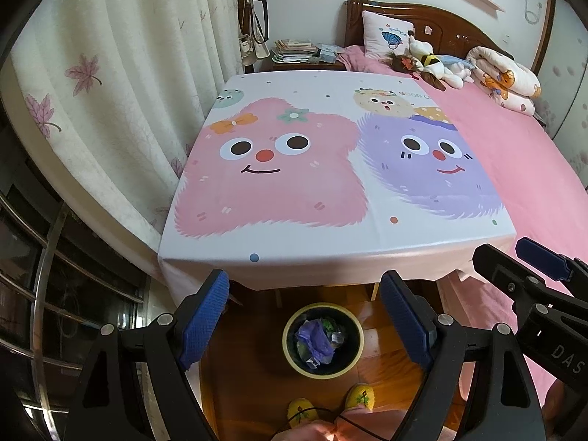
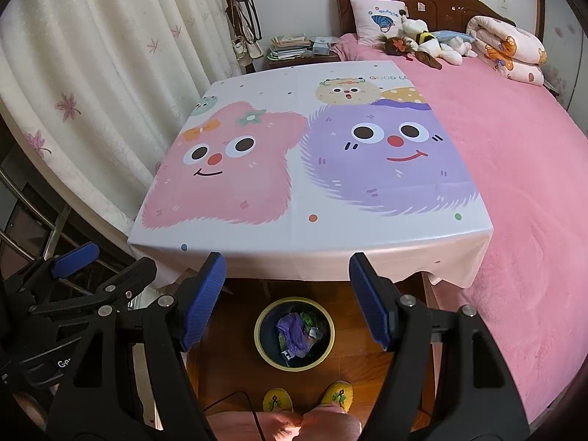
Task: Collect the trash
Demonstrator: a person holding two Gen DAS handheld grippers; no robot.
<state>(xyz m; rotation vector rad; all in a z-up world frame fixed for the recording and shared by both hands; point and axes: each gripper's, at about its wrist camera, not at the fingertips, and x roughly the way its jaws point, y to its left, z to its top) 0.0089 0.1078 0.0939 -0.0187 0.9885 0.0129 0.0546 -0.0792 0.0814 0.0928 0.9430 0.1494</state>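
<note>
While both my blue-padded black grippers, left (image 1: 305, 318) and right (image 2: 288, 299), hang spread apart and hold nothing, I log: round dark bin with yellow rim (image 1: 322, 340) on the wooden floor below the cartoon-printed tablecloth (image 1: 312, 169); crumpled purple wrapper (image 1: 316, 340) inside, other scraps indistinct; yellow slippers (image 2: 308, 397) partly cut off

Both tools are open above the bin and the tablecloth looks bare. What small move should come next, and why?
Probably none beyond drawing both tools back to rest. The left tool and right tool hang open and empty over the trash bin, which already holds crumpled wrappers. No loose trash shows on the tablecloth, so collecting looks done.
</note>
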